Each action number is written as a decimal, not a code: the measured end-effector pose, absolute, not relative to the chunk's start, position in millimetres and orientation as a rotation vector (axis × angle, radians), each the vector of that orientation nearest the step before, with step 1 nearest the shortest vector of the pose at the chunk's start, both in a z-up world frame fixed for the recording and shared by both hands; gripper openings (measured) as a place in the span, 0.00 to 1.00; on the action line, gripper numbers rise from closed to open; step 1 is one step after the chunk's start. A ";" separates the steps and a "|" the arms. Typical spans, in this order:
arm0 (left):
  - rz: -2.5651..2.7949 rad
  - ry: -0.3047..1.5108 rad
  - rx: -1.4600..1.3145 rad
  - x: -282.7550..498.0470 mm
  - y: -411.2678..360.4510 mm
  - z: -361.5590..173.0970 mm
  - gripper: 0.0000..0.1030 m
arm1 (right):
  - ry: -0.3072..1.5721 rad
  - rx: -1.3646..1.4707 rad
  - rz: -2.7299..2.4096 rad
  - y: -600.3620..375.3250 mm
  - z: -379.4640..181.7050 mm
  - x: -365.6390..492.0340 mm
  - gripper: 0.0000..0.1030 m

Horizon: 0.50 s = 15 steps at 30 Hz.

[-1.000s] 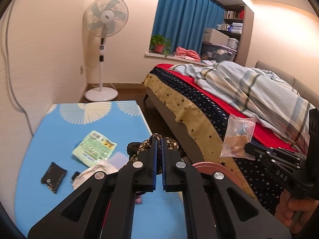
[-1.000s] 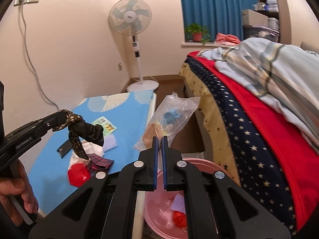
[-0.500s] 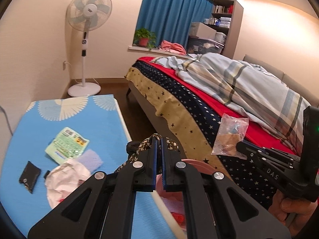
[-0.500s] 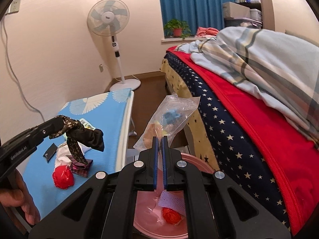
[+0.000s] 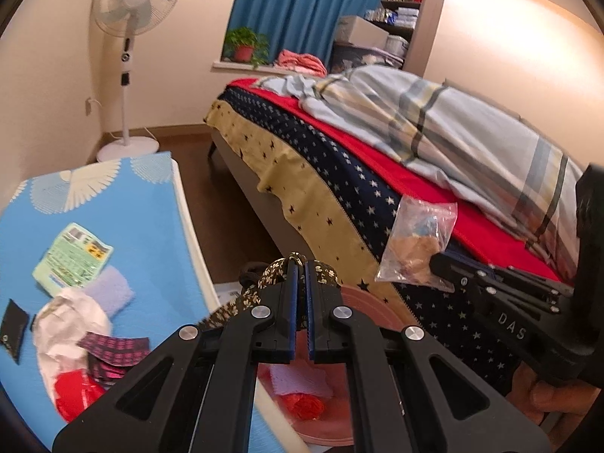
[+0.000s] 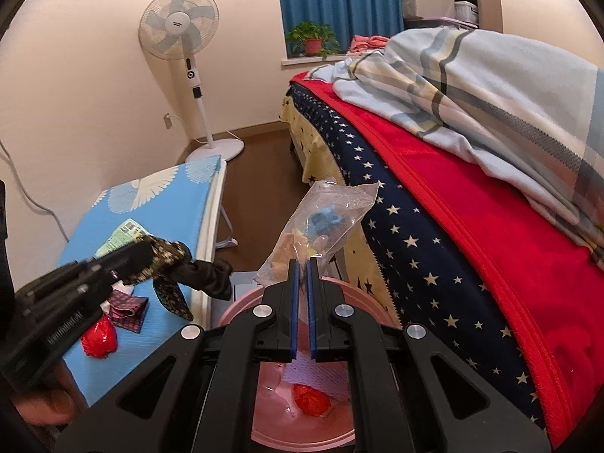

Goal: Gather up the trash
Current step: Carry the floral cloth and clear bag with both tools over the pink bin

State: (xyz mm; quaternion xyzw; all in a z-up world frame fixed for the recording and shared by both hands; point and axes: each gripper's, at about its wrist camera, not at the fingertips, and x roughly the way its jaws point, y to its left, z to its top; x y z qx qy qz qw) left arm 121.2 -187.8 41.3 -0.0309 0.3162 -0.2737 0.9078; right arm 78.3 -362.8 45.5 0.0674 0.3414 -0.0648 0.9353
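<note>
Right wrist: one bag (image 6: 321, 226), one basin (image 6: 264, 407).

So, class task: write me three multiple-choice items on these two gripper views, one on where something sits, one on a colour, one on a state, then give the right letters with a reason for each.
1. Where is the green printed packet?
A. on the blue-topped table
B. inside the bin
C. on the bed

2. What colour is the bin below the grippers?
A. grey
B. pink
C. white

3. What is the right gripper doing?
A. standing open with nothing in it
B. resting on the floor
C. shut on the clear plastic bag

Answers:
1. A, the left wrist view shows it flat on the blue-topped table, beside other scraps.
2. B, its rim and inner wall are pink, with red trash inside.
3. C, its fingers pinch the lower corner of the clear plastic bag above the bin, while the left gripper is shut on a patterned cloth.
</note>
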 end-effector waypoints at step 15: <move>-0.611 0.753 -0.007 127.5 -221.8 -0.2 0.04 | 0.743 0.160 -0.188 -376.5 33.3 84.6 0.04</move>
